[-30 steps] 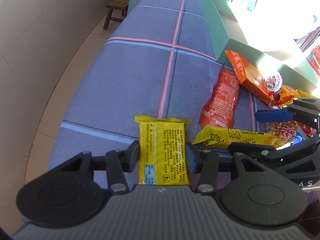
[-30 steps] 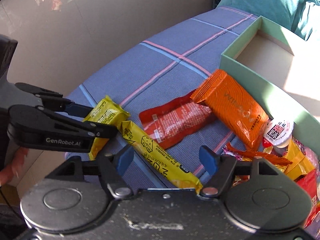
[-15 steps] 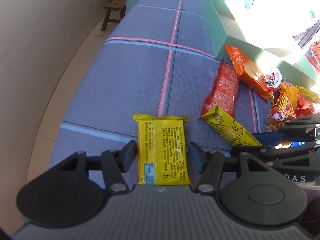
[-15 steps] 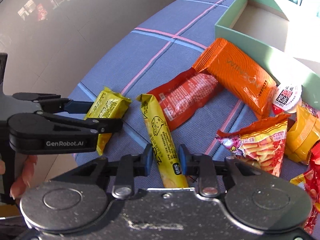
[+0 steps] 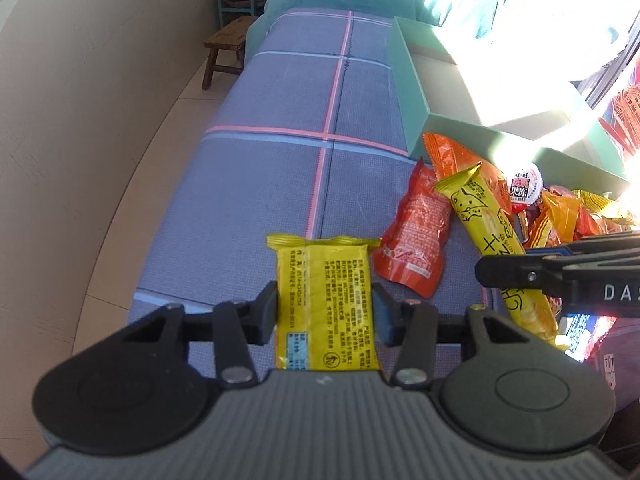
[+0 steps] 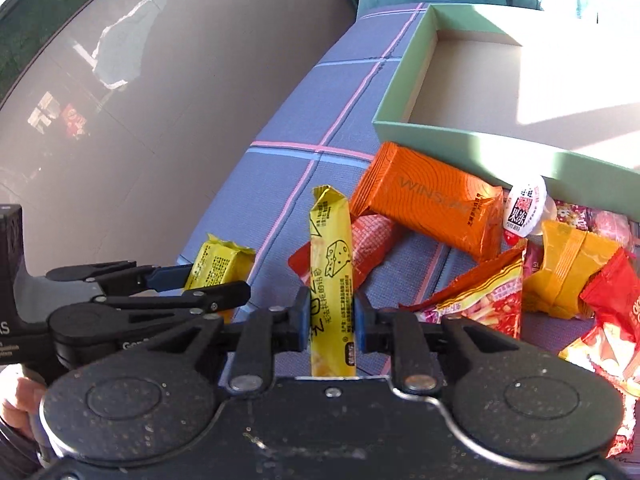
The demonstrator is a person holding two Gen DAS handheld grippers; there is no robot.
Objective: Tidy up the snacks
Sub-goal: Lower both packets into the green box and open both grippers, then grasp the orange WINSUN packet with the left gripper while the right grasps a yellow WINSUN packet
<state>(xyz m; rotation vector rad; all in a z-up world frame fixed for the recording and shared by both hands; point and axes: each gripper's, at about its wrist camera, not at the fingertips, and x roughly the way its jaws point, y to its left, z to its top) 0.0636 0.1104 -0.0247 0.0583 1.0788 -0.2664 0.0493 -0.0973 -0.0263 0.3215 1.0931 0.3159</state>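
My left gripper is shut on a flat yellow snack packet, held just above the blue checked cushion. My right gripper is shut on a long yellow cheese stick packet, lifted with its far end tilted up; it also shows in the left wrist view. The left gripper and its yellow packet show at the left of the right wrist view. An open pale green box lies behind the snack pile.
A red packet, an orange packet, a jelly cup and several other snack bags lie on the cushion before the box. The cushion's left edge drops to a tiled floor with a wooden stool.
My right gripper closed on the cheese stick packet and lifted it, swinging it upright. My left gripper closed snug on the yellow packet and both moved toward the box.
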